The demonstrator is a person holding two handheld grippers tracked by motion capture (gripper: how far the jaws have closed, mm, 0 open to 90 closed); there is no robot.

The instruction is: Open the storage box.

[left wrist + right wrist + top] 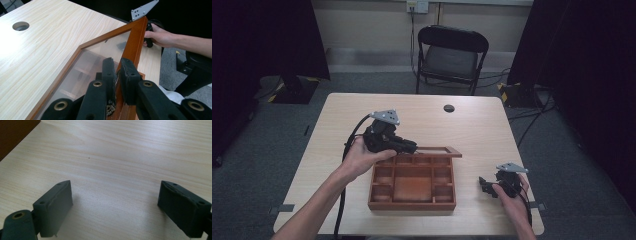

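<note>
- The left gripper is reaching over the back left corner of the wooden box, and its fingers are squeezing tight on the box's lid.
- The lid is standing half open, tilted up from the back edge of the box. In the left gripper view it is showing as a brown wooden frame with a see-through pane inside it.
- The box is sitting near the middle of the desk, a bit toward the person. Inside, it is split into many little compartments around one big one.
- The lid is probably stiff and light, but the clear pane may be breakable and slippery. So the wooden frame is the safe spot to hold, and that is where the fingers are pinching now.
- The box itself is looking heavier and hard. It may slide on the smooth desk if the lid gets pulled sideways.
- The right gripper is resting low by the desk, just right of the box and not touching it. Its fingers are standing wide open with nothing but bare desk between them.
</note>
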